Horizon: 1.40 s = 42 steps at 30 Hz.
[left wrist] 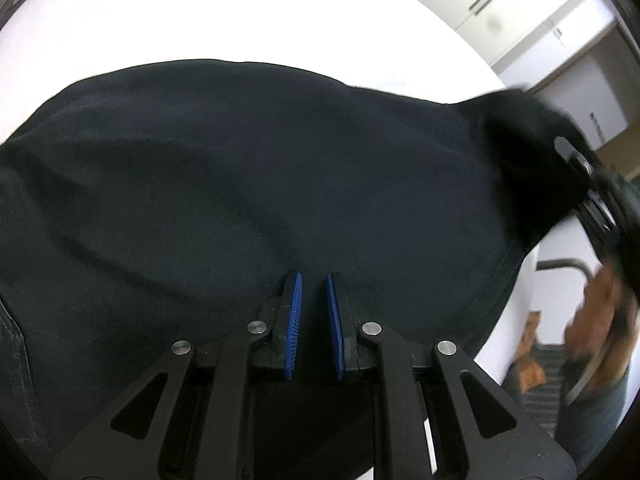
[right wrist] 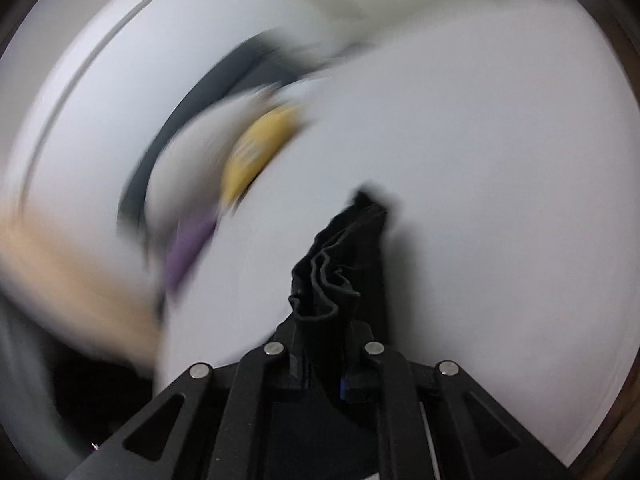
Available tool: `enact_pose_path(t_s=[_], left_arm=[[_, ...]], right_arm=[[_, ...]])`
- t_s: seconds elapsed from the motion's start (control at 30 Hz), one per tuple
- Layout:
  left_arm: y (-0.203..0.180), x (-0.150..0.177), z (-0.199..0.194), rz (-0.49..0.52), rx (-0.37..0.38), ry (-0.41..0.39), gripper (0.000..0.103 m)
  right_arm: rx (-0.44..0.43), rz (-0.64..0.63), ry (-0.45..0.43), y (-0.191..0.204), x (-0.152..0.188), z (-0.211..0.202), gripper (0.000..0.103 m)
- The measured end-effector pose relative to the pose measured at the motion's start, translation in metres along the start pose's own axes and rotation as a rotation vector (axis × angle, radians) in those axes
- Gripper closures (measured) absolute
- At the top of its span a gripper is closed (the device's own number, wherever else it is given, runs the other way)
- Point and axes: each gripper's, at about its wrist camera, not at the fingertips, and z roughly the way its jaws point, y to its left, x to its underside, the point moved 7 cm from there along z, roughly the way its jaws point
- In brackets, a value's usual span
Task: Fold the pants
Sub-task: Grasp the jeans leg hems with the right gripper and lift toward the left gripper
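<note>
in the left wrist view the pants [left wrist: 248,184], dark navy or black, lie spread over a white table [left wrist: 200,20] and fill most of the picture, with a line of stitching visible along the seam at the far left edge. the left gripper [left wrist: 314,280] sits low over the cloth with its blue ribbed pads [left wrist: 295,308] drawn close together, only a narrow slot between them; whether they pinch a fold of the fabric cannot be told from this angle. toward the right the cloth rises into a bunched corner held by the right gripper [left wrist: 588,184], blurred, and behind it stand white cabinets [left wrist: 520,8] with long handles; small dark labels on them are too blurred to read. in the right wrist view everything beyond the tool is smeared: a yellow shape [right wrist: 260,148] and a purple one [right wrist: 188,244] lie at the left on the white surface, neither identifiable, and no container can be made out. right of centre, the right gripper's jaws are clamped on a gathered, rippled edge of the pants [right wrist: 340,256], which stands up between the fingers [right wrist: 288,344].
</note>
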Motion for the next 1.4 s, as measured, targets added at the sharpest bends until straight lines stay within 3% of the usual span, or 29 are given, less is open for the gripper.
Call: enact_pose_path(t_s=[0.1, 0.17, 0.23, 0.27, 0.3, 0.37, 0.77, 0.87, 1.0, 1.13, 1.4], left_arm=[[0.017, 0.005, -0.022, -0.079, 0.050, -0.008, 0.090], [0.022, 0.007, -0.031, -0.123, 0.093, -0.007, 0.088], [0.024, 0.009, -0.035, -0.156, 0.142, 0.000, 0.080], [0.025, 0.009, -0.036, -0.178, 0.168, 0.000, 0.063], [0.027, 0.008, -0.038, -0.205, 0.204, -0.007, 0.039], [0.030, 0.004, -0.042, -0.265, 0.264, -0.031, 0.025], [0.045, -0.028, -0.021, -0.428, 0.474, 0.102, 0.022], [0.055, -0.036, -0.023, -0.449, 0.515, 0.107, 0.025], [0.060, -0.043, -0.026, -0.383, 0.507, 0.143, 0.070], [0.072, -0.041, -0.038, -0.263, 0.442, 0.166, 0.088], [0.108, -0.033, -0.077, -0.152, 0.366, 0.142, 0.094]], right_arm=[[0.030, -0.399, 0.112, 0.083, 0.052, 0.023, 0.092], [0.079, -0.494, 0.139, 0.098, 0.074, 0.034, 0.092], [0.143, -0.602, 0.151, 0.108, 0.093, 0.045, 0.092], [0.159, -0.626, 0.154, 0.110, 0.099, 0.047, 0.092], [0.167, -0.633, 0.157, 0.111, 0.103, 0.049, 0.092], [0.186, -0.635, 0.145, 0.112, 0.103, 0.049, 0.092], [0.325, -0.921, -0.038, 0.157, 0.121, 0.033, 0.092], [0.317, -0.991, -0.059, 0.171, 0.130, 0.032, 0.092], [0.297, -1.065, -0.063, 0.185, 0.148, 0.030, 0.092], [0.274, -1.100, -0.062, 0.195, 0.155, 0.029, 0.092], [0.192, -1.169, -0.052, 0.225, 0.171, 0.014, 0.092]])
